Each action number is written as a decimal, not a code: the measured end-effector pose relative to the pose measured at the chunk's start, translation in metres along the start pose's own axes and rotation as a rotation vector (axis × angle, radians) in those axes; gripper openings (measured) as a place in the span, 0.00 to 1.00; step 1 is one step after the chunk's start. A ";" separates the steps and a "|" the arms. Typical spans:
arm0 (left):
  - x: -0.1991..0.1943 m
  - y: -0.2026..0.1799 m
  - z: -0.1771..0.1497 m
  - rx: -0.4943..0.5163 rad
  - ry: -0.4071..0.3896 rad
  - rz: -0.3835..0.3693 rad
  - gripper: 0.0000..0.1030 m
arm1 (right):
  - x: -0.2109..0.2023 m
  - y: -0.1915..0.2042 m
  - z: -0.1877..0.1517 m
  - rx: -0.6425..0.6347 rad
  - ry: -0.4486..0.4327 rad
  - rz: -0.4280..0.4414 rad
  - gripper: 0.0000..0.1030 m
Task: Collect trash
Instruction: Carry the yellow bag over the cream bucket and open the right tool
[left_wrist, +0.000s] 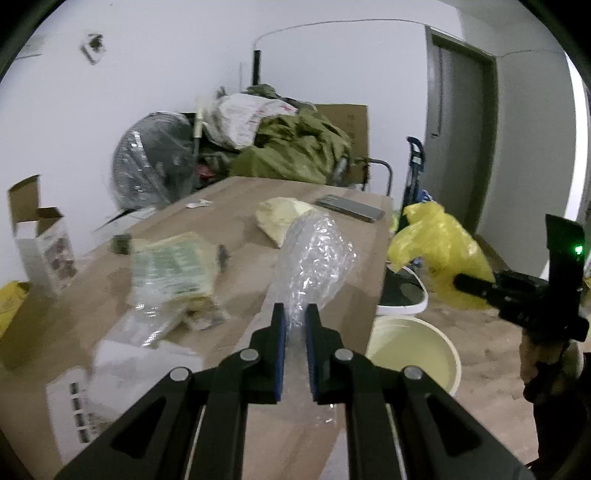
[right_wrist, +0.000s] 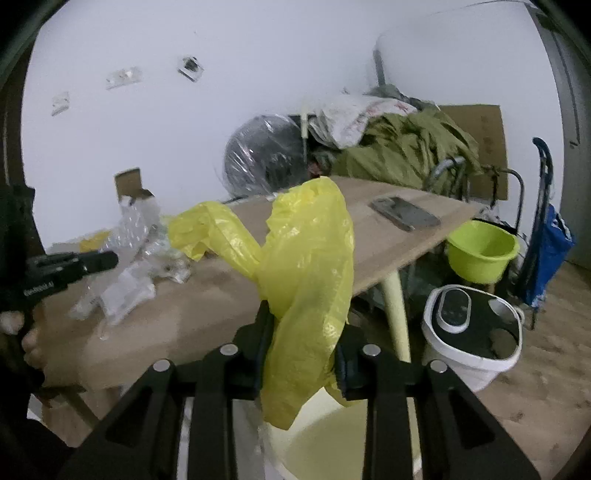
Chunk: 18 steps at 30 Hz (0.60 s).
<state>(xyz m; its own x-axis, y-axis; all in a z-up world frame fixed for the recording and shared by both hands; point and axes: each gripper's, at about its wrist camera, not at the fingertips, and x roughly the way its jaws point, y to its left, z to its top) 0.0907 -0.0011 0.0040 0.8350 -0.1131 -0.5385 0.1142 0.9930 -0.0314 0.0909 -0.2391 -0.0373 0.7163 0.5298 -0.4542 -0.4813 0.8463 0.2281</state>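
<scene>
My left gripper (left_wrist: 295, 314) is shut on a sheet of clear bubble wrap (left_wrist: 314, 258) and holds it up over the right edge of the wooden table (left_wrist: 229, 291). My right gripper (right_wrist: 304, 325) is shut on a yellow plastic bag (right_wrist: 306, 258), held in the air beside the table; the bag also shows in the left wrist view (left_wrist: 439, 251). A cream bucket (left_wrist: 410, 350) stands on the floor below both grippers and shows in the right wrist view (right_wrist: 325, 439). More trash lies on the table: a clear packet with green print (left_wrist: 173, 269) and a yellowish wrapper (left_wrist: 280, 218).
A phone (left_wrist: 351, 207) lies at the table's far end. An open carton (left_wrist: 44, 247) stands at its left. A white appliance (right_wrist: 472, 328), a green basin (right_wrist: 480, 251) and a blue trolley bag (right_wrist: 550, 251) are on the floor. A fan and green cloth pile up behind.
</scene>
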 end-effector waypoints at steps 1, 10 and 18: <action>0.005 -0.005 0.001 0.005 0.006 -0.016 0.09 | 0.001 -0.004 -0.003 0.002 0.020 -0.006 0.30; 0.040 -0.040 0.003 0.042 0.054 -0.122 0.09 | 0.013 -0.029 -0.032 0.025 0.144 -0.066 0.51; 0.064 -0.072 0.003 0.087 0.096 -0.199 0.09 | 0.014 -0.044 -0.043 0.045 0.176 -0.092 0.59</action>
<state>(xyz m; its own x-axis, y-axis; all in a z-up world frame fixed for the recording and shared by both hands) 0.1374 -0.0801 -0.0252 0.7367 -0.2986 -0.6067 0.3210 0.9441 -0.0750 0.1002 -0.2711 -0.0907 0.6553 0.4355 -0.6172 -0.3917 0.8945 0.2154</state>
